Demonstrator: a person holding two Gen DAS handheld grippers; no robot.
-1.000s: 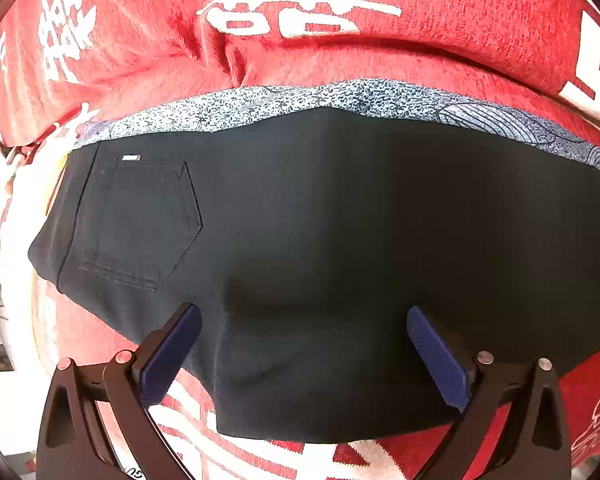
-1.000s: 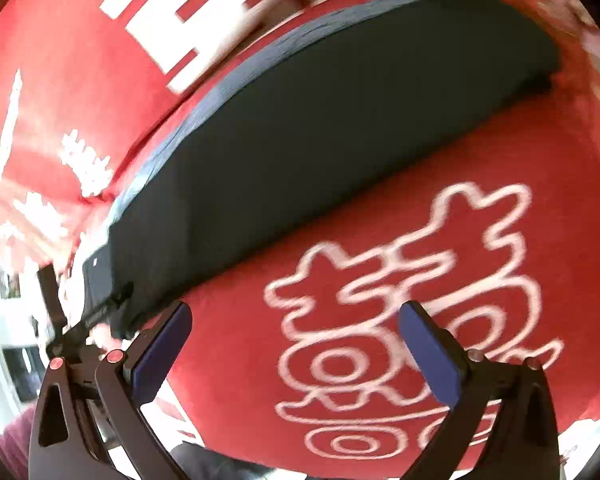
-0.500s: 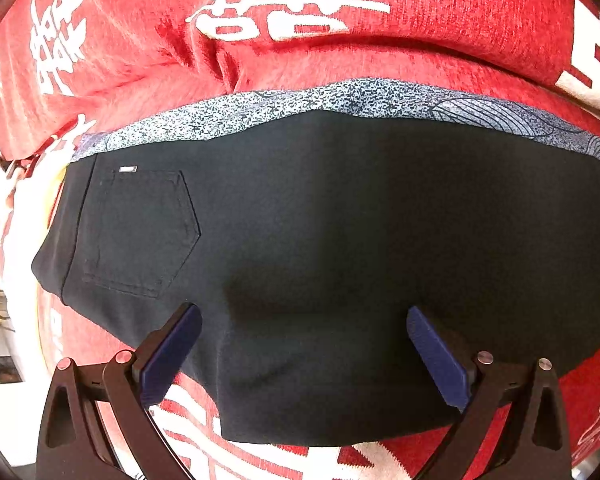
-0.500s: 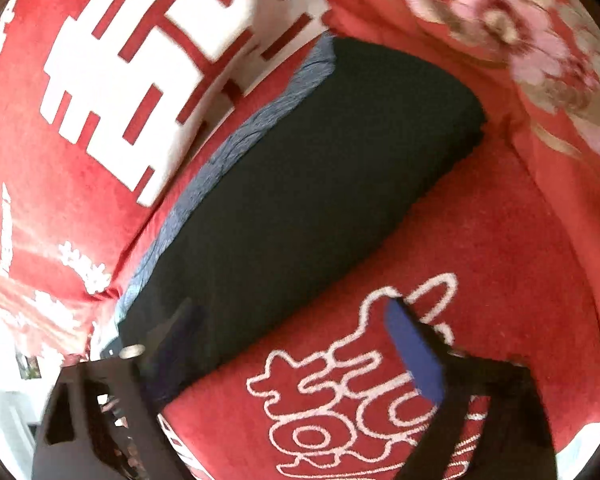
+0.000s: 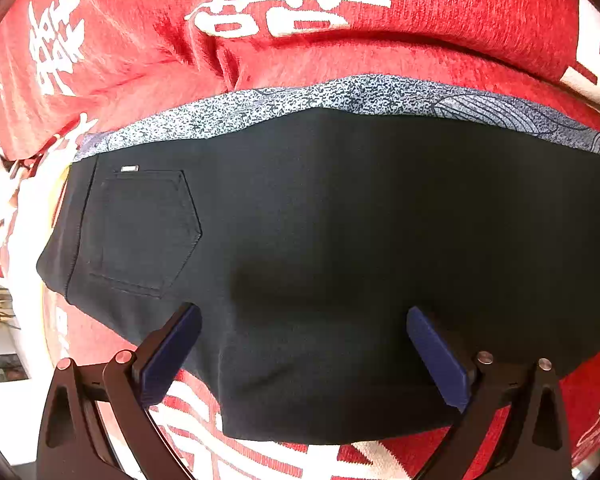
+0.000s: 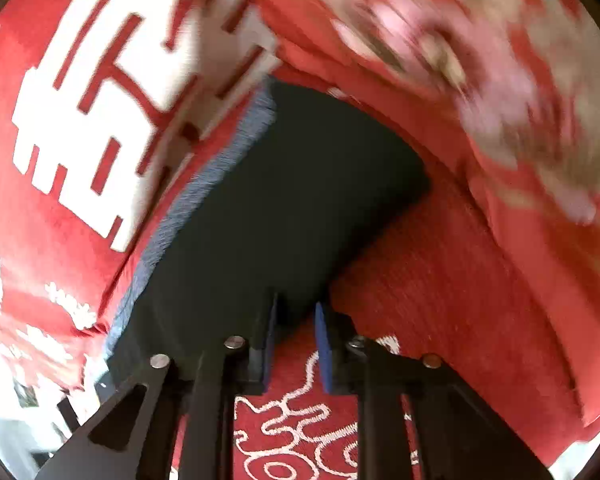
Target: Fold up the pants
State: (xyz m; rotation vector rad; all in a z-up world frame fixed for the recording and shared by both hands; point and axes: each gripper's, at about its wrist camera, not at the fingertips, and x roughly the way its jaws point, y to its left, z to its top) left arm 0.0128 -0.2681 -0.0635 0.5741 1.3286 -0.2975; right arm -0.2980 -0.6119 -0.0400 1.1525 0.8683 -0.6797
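Pants (image 5: pixel 340 260) are being gripped at the sofa cover's (image 5: pixel 460 20) front edge: right gripper (image 6: pixel 296 344) just clenched, nothing visibly pinched, left gripper (image 5: pixel 304 352) spread wide; lifting over is judged next.

The right gripper (image 6: pixel 296 312) swung over, jaws closing (pants (image 6: pixel 268 220) edge between).

left gripper (image 5: pixel 304 336): two black angular fingers with triangular cut-outs are seen, each fitted with a flat navy-blue pad (image 5: pixel 170 354) on its inner face; round silver screw heads (image 5: pixel 123 357) are set in pairs on the upper edge of each finger. right gripper (image 6: pixel 296 336): the same black frame with cut-outs is shown, with blue pads (image 6: pixel 323 346) and silver screw heads (image 6: pixel 234 342). no cables or markings can be made out.
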